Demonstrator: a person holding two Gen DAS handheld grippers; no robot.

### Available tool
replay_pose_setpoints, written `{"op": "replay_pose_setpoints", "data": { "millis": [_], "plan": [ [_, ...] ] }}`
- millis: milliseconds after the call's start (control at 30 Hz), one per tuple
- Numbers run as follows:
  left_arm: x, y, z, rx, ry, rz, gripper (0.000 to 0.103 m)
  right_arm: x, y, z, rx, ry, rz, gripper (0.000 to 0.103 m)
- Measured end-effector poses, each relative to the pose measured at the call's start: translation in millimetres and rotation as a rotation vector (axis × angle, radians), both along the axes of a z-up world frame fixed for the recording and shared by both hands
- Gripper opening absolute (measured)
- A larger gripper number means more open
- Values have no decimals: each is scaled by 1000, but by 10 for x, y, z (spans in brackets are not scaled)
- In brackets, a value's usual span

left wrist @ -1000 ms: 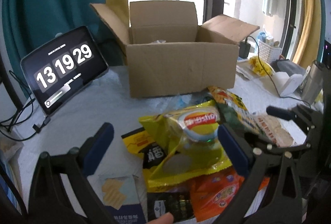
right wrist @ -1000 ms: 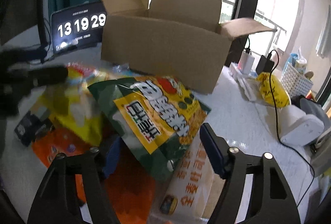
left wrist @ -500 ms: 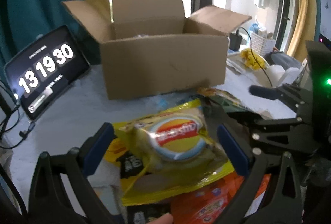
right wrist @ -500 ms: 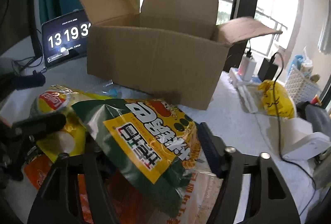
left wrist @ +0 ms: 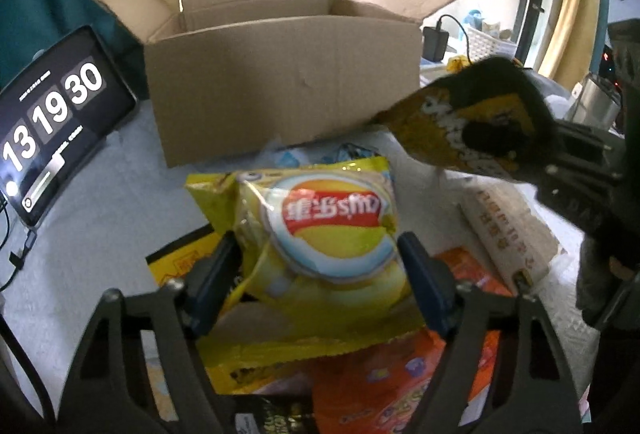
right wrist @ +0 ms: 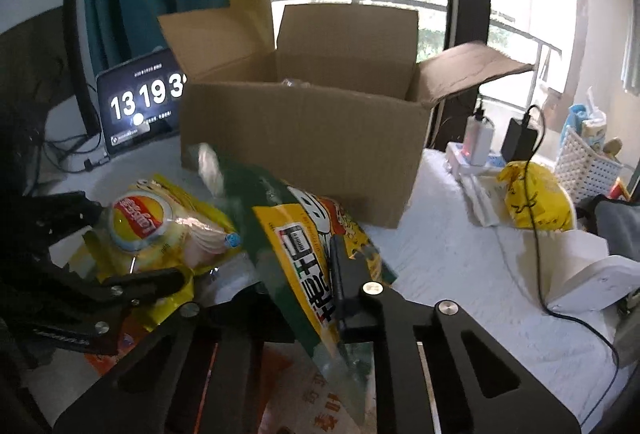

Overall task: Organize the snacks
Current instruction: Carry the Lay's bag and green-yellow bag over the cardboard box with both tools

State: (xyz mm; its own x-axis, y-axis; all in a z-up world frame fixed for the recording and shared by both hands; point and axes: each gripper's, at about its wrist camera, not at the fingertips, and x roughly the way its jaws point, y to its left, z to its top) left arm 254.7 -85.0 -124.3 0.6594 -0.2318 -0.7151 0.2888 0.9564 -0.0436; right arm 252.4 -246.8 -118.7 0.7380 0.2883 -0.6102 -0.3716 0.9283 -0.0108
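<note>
The left gripper (left wrist: 316, 270), jaws just closing, brackets a yellow Lay's chip bag (left wrist: 328, 234) on the worktop (left wrist: 100, 218), logo upside down. The right gripper (right wrist: 312, 298) is clamped on a green-and-yellow snack bag (right wrist: 304, 246), its long axis rising toward the open cardboard box (right wrist: 312, 145). A tablet (left wrist: 48, 121) reads 13 19 30.
</note>
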Motion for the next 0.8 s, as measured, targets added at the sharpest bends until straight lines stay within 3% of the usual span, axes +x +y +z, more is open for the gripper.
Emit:
{"op": "replay_pose_setpoints", "data": {
  "millis": [167,800],
  "plan": [
    [-67,-14,109,-8,-21,-6,76,-96,-120,171,10,-31,-13,7],
    [-158,120,841,-13,-168,11,76,-267,-166,831,10,-155,6,7]
  ]
}}
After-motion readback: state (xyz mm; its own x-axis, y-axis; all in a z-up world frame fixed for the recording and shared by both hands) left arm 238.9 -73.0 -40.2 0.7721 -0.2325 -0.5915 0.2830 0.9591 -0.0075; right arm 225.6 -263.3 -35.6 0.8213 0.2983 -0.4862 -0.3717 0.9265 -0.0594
